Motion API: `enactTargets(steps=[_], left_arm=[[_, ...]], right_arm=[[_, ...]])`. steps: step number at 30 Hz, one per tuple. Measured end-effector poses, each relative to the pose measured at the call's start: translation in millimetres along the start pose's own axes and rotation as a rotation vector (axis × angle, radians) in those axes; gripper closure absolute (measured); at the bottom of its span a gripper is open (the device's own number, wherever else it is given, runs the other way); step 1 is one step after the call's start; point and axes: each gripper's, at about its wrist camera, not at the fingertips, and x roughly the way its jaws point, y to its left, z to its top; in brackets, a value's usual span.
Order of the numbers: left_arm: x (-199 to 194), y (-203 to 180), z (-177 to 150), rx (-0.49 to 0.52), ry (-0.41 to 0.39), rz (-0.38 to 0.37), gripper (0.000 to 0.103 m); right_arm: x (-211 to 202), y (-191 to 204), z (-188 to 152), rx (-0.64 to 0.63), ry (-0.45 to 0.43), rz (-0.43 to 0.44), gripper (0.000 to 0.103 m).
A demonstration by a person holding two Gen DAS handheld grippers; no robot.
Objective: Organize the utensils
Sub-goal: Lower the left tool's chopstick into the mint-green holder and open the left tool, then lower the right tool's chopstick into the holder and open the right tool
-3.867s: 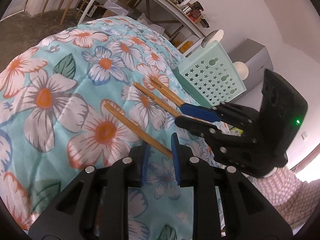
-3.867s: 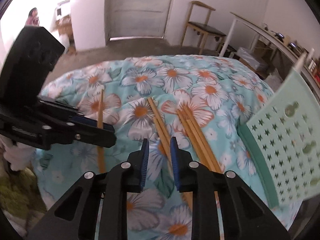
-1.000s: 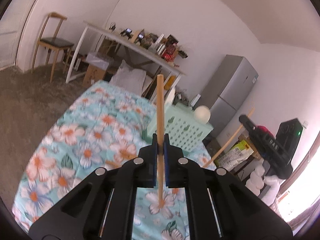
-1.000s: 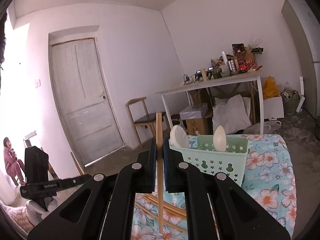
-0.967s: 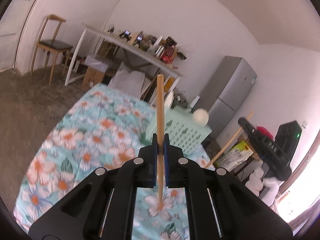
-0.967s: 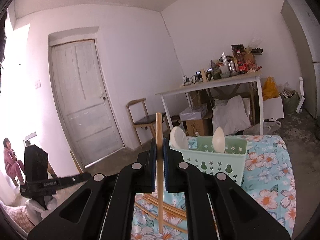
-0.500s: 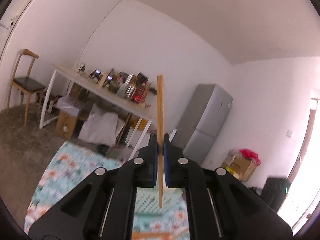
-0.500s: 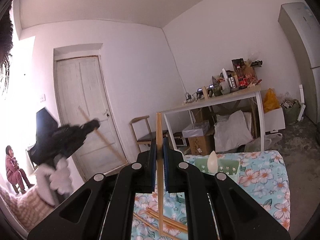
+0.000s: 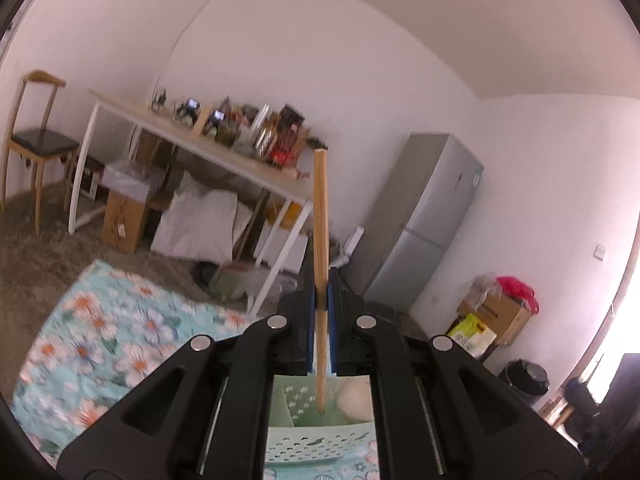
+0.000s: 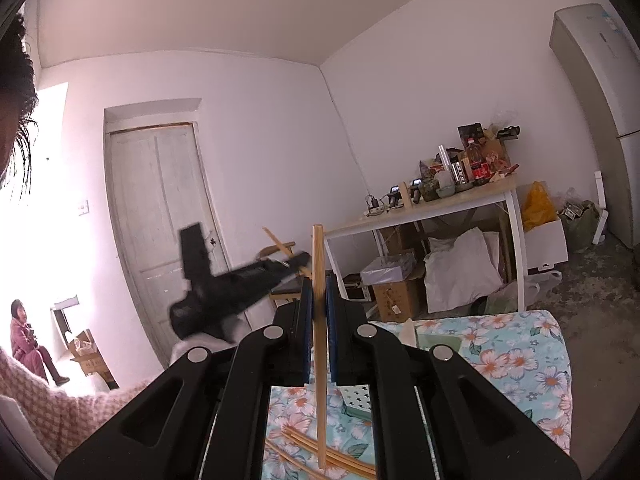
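Daylit room, bright and flat, pinkish cast on the walls. Strong glare blows out the window (image 10: 36, 200) at the right wrist view's left edge, and the left wrist view's lower right. Heavy fisheye bending, dark vignette corners. Left tool (image 10: 298, 266) motion-blurred; floral bedspread (image 9: 100, 344) smeared. Shadows soft.

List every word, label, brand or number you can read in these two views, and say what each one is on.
No text can be read anywhere.
Fridge: a small sticker near its top, too small to read.
Bottles and packets on the desk: labels show only as colour, blurred.
Cardboard box under the desk: a tag and marks, unreadable.
Basket: only star and gourd cut-outs, no writing.
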Motion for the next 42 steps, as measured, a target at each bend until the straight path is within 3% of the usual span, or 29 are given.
enactTargets(steps=[7, 9, 14, 20, 27, 32, 36, 42], left_arm=[[16, 13, -25, -0.025, 0.083, 0.009, 0.095], [13, 15, -25, -0.024, 0.085, 0.01, 0.088], [-2, 15, -23, -0.017, 0.068, 0.03, 0.056], [-44, 9, -23, 0.025, 0.018, 0.074, 0.039], [-90, 15, -54, 0.09, 0.058, 0.156, 0.031], [-112, 27, -87, 0.126, 0.103, 0.285, 0.02], [-128, 47, -108, 0.103, 0.134, 0.377, 0.018], [-142, 64, -121, 0.054, 0.182, 0.375, 0.017]], right_arm=[[0, -2, 3, -0.012, 0.019, -0.028, 0.096], [0, -1, 4, -0.019, 0.024, -0.036, 0.096], [-1, 4, 9, -0.039, 0.025, -0.048, 0.096], [1, 13, 23, -0.077, 0.0, -0.064, 0.096], [20, 20, 54, -0.141, -0.041, -0.06, 0.096], [42, 24, 80, -0.177, -0.078, -0.05, 0.096], [69, 25, 93, -0.214, -0.089, -0.074, 0.096], [116, 26, 87, -0.282, -0.048, -0.129, 0.096]])
